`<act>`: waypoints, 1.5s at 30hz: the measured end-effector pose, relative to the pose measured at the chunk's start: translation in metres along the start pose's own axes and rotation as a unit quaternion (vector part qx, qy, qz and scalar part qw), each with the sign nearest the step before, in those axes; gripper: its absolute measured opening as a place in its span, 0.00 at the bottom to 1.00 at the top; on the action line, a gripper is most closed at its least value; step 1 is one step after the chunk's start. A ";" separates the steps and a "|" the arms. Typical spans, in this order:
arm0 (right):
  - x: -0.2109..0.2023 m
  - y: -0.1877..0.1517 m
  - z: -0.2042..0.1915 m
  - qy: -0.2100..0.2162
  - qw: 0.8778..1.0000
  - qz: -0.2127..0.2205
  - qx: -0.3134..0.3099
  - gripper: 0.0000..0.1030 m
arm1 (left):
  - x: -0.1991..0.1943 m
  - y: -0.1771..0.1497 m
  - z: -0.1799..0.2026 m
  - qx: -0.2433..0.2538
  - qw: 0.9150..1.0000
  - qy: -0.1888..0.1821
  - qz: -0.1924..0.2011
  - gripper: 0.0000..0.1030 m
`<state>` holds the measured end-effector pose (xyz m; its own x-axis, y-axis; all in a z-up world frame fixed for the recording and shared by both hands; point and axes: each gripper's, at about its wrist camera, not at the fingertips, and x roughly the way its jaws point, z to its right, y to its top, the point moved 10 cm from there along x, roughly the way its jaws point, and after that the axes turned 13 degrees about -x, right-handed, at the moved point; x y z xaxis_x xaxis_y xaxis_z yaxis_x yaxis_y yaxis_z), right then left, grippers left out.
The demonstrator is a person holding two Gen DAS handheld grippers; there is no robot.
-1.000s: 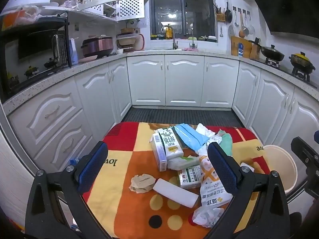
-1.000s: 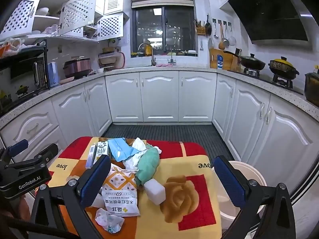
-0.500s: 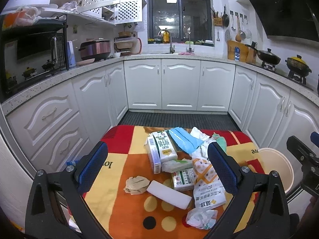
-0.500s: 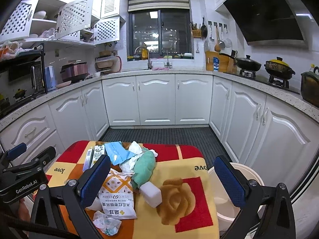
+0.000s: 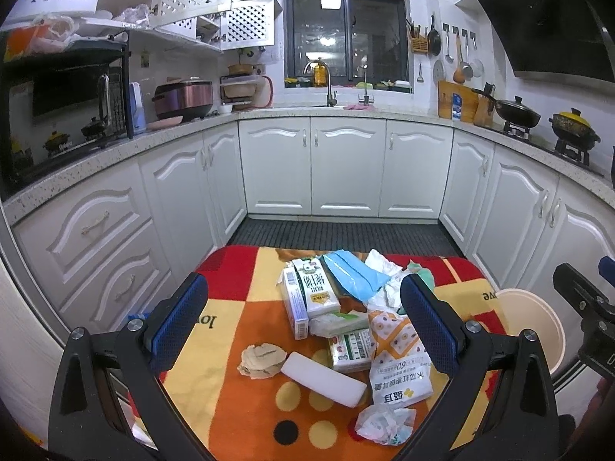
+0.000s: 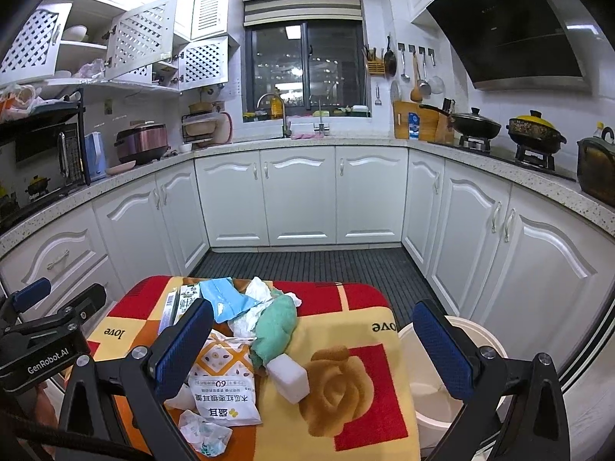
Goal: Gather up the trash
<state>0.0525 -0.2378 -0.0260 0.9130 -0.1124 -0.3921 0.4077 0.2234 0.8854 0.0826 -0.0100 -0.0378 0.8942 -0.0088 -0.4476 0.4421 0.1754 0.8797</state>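
Home kitchen, U-shaped. White panelled base cabinets (image 6: 300,196) run under a speckled stone countertop (image 6: 496,161). Sink with a gooseneck faucet (image 6: 278,115) sits below a dark window (image 6: 303,73). Right side: black range hood (image 6: 507,34) above a gas stove holding a wok (image 6: 474,125) and a yellow-lidded pot (image 6: 536,132). Utensils hang on a wall rail (image 6: 417,65), next to a wooden cutting board (image 6: 411,125). Left side: rice cooker (image 6: 142,148), kettle (image 6: 96,155), microwave oven (image 5: 65,103), lattice-door wall cabinets (image 6: 138,38) standing open.
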 end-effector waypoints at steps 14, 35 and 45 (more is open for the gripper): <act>0.005 -0.003 0.005 0.015 0.999 -0.001 0.034 1.00 | 0.004 0.001 0.006 -0.023 1.000 -0.006 -0.004 0.97; 0.015 -0.016 -0.001 0.020 0.999 -0.030 0.035 1.00 | 0.016 -0.005 -0.007 -0.026 0.999 0.006 -0.018 0.97; 0.018 -0.019 0.005 0.019 0.999 -0.030 0.041 1.00 | 0.017 -0.004 -0.010 -0.027 1.000 0.009 -0.011 0.97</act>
<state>0.0612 -0.2492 -0.0481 0.8873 -0.0857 -0.4531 0.4609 0.1363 0.8769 0.0954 -0.0013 -0.0505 0.8824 0.0040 -0.4705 0.4572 0.2287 0.8595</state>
